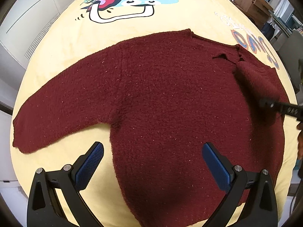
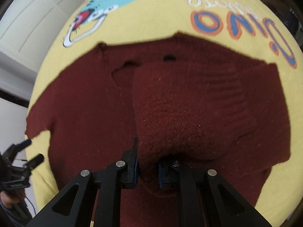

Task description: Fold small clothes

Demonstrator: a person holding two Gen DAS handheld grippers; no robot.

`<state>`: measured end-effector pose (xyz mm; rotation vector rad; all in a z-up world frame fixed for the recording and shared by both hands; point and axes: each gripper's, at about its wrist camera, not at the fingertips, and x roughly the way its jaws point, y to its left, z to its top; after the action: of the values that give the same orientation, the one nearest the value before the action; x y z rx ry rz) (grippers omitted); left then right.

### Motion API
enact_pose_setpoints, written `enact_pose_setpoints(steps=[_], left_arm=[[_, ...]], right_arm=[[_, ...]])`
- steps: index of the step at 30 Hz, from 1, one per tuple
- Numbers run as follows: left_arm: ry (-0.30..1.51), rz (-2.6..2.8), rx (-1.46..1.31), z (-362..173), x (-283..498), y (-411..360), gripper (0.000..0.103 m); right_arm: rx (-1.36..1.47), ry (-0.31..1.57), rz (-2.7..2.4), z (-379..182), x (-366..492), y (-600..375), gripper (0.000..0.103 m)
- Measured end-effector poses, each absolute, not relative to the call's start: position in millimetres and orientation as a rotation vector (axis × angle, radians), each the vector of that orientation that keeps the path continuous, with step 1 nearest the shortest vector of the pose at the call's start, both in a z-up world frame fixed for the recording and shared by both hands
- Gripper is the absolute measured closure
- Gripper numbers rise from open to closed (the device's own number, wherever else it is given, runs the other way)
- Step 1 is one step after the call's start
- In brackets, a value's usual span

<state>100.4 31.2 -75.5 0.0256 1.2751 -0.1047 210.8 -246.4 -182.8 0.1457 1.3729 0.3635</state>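
- Left gripper (image 1: 153,165): jaws stand wide apart, nothing between the blue pads (image 1: 90,165); the left finger is over bare yellow cover, the right finger over the knit.
- Right gripper (image 2: 147,167): jaws are narrow and pinch a thick fold of the sleeve (image 2: 170,117), which bulges up just beyond the fingertips.
- Dark red sweater (image 1: 161,98): lies flat on the yellow bedspread (image 1: 62,43). Its side edge runs between the left gripper's fingers; the hem edge is nearest the camera.
- Left of the left fingers, the other sleeve (image 1: 56,109) lies spread out flat, with open cover between its cuff and the left finger.
- Beyond the right fingers, the lifted sleeve lies over the sweater body; the neckline opening (image 2: 130,64) is further on, uncovered.
- In the right wrist view, the left gripper shows at the lower left edge, well apart from the pinched fold.
- Far side: cartoon print (image 1: 123,1) and lettering (image 2: 236,24) on the cover, clear of the sweater; white panelled doors (image 2: 28,19) stand behind.
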Motion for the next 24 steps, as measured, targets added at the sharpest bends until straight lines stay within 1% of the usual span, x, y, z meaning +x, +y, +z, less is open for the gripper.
enact_pose_setpoints(steps=[7,9,11,13,14,19,24], left_arm=[[1.281,-0.098,0.042,-77.2,100.2,29.8,0.001],[1.282,-0.095,0.044,-77.3,100.2,29.7,0.001],[1.284,-0.090,0.042,-77.1,100.3,30.2,0.001],[1.284,-0.087,0.039,-76.6,99.9,31.0,0.001],[1.284,-0.086,0.040,-76.4,99.9,30.8,0.001],[1.280,-0.085,0.055,-74.0,99.2,28.2,0.001],[1.275,-0.088,0.058,-70.6,98.0,25.6,0.001]], right_arm=[[0.083,1.415,0.328,-209.9,203.2,-236.1,0.084],[0.065,1.409,0.320,-210.5,202.1,-235.2,0.081],[0.054,1.410,0.317,-210.2,201.4,-235.4,0.071],[0.043,1.405,0.308,-207.4,199.7,-237.7,0.042],[0.038,1.402,0.303,-205.6,198.6,-240.0,0.038],[-0.011,1.402,0.280,-197.9,191.7,-252.6,0.029],[-0.012,1.396,0.251,-190.6,180.1,-278.4,0.024]])
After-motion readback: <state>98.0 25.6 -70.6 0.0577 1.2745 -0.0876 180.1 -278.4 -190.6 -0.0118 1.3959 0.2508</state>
